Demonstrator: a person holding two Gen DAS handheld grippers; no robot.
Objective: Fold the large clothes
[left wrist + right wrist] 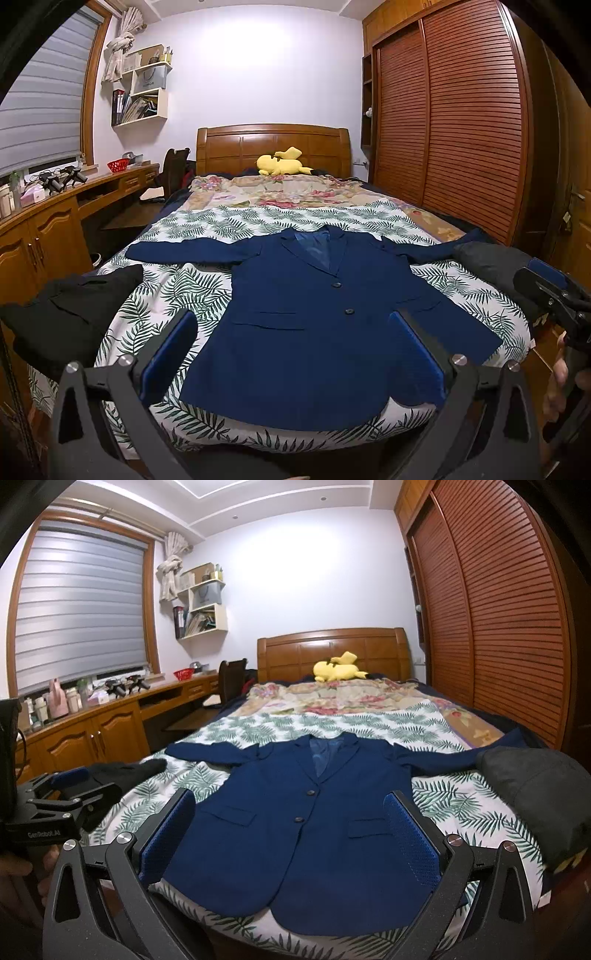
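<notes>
One navy blue jacket (314,325), laid flat and face up at the foot of a bed (184,295) on a leaf-print sheet, collar toward the wooden headboard (273,146), both sleeves spread out sideways, front closed with two dark buttons showing. One left gripper (295,354), jaws spread wide with nothing between the blue pads, hanging above the jacket's hem and touching no cloth. One right gripper (291,834), likewise wide and empty, above the same hem. One black garment (66,317), bunched at the left edge of the sheet, apart from the jacket. One dark grey bundle (535,794) at the right edge, lying over the end of the jacket's sleeve. One yellow plush toy (280,164) by the headboard. One slatted wooden wardrobe (461,122) along the right wall.
</notes>
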